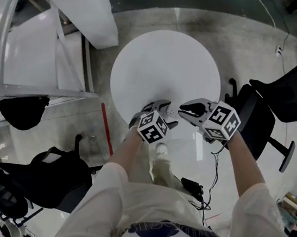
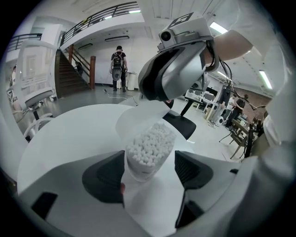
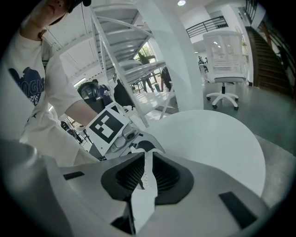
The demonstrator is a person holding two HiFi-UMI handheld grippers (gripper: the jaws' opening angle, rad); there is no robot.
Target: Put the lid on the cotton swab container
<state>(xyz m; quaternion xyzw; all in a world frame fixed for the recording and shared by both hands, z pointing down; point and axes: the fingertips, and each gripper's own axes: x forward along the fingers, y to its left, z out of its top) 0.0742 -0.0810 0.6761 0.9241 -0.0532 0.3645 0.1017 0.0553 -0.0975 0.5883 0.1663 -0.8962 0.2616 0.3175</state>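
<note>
Table (image 1: 162, 58), round and white, carries the work at its near edge, where both grippers meet. The left gripper (image 1: 165, 114) has its jaws closed on the sides of the container (image 2: 148, 155). The container is open-topped and leaning slightly; whether its base rests on the table I cannot tell. The right gripper (image 1: 188, 109) hangs just above and beyond it, jaws pinched nearly together on the thin rim of the lid (image 3: 147, 172), which shows edge-on between the pads. From the left gripper view the lid is a pale disc just behind the container's mouth, not yet on it. Swabs (image 2: 150, 143) fill the container to its brim.

The likeliest trouble is the lid itself. Held only by a sliver of edge, it could pivot in the pads and come down crooked, catching one side of the rim. The heaped swabs could also hold it off. A hard push on a leaning container so near the table's edge could tip it and spill them.
</note>
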